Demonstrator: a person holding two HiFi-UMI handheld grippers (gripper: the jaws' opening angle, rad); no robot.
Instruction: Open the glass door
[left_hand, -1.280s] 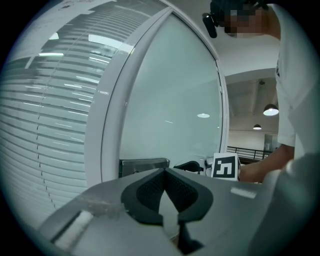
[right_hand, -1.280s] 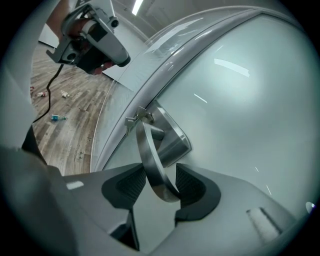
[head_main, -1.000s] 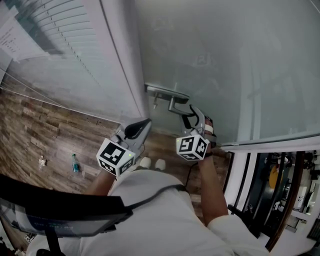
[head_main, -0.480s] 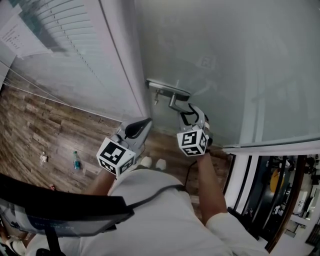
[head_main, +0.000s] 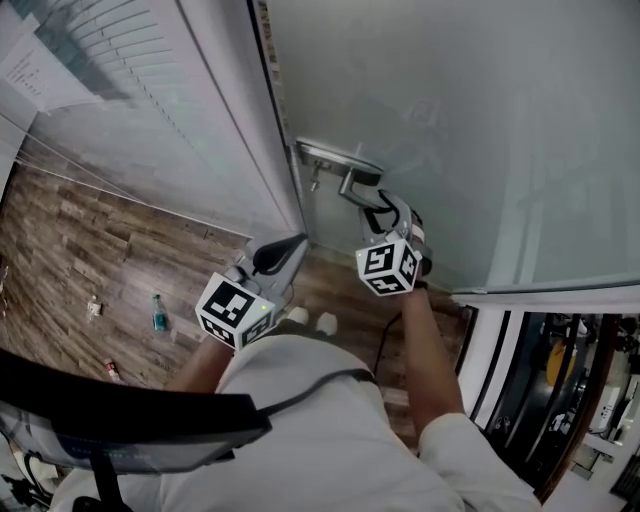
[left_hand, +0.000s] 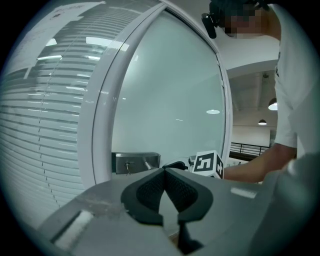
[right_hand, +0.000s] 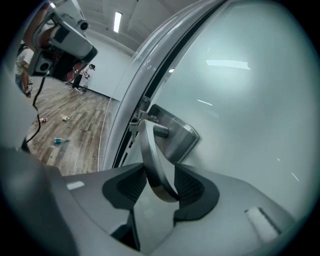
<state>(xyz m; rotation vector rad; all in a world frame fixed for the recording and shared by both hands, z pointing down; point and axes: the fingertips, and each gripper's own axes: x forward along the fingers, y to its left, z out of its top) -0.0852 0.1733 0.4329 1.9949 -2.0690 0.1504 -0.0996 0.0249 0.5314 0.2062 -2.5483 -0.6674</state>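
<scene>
- Now the right gripper has its fingers pinching the metal door handle.
- Handle sits low on the glass door, near the white frame.
- Left gripper hovers just beside the frame, fingers pressed together, holding nothing.

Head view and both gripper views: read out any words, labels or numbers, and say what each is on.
No text is legible in any view.
Paper sheet beside the blinds: print too blurred to read.
Blue bottle on the floor: label too small to read.
Left marker cube and right marker cube: black square codes, no letters.
</scene>
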